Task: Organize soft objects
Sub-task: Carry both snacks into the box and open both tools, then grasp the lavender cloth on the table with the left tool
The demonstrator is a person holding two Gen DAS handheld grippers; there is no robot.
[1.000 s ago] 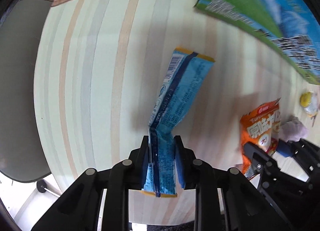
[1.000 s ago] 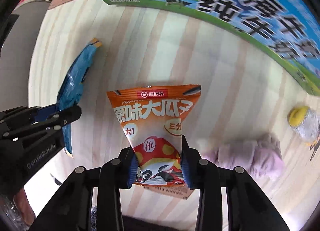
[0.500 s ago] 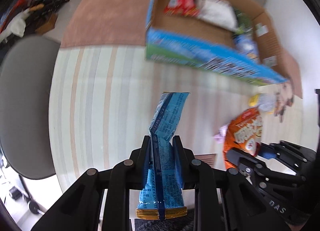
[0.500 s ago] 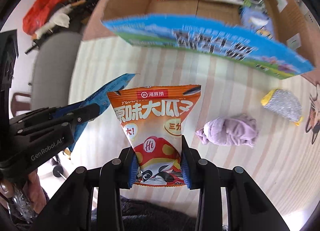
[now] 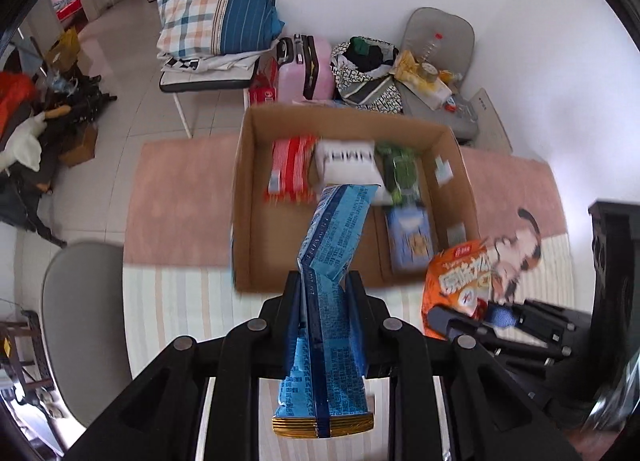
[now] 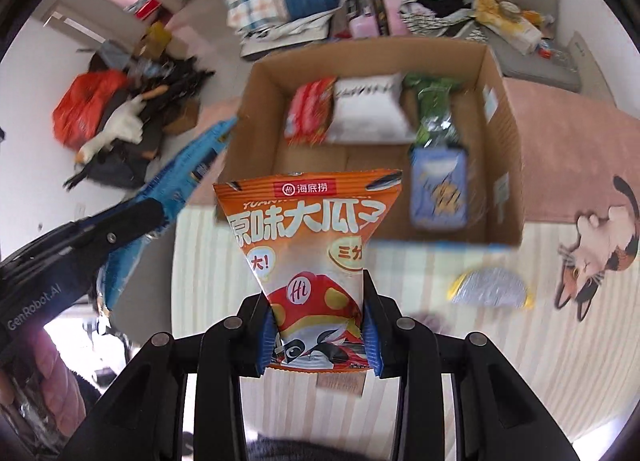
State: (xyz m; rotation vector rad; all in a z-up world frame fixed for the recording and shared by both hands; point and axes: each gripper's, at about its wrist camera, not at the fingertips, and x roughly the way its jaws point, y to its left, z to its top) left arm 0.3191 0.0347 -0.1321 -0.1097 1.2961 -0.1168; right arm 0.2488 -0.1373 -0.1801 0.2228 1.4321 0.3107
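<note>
My left gripper is shut on a long blue snack packet, held high in front of the open cardboard box. My right gripper is shut on an orange seed packet, also lifted before the box. The box holds a red packet, a white packet, a green packet and a pale blue packet. In the left wrist view the orange packet and right gripper sit at the right. In the right wrist view the blue packet and left gripper are at the left.
A silver and yellow packet lies on the striped mat right of the box. A cat-print pink rug lies beyond. A grey chair stands at left. Bedding, a pink suitcase and bags line the far wall.
Both grippers have risen and tilted up with their packets, so the views went from close over the mat to looking down into the box from higher up.
</note>
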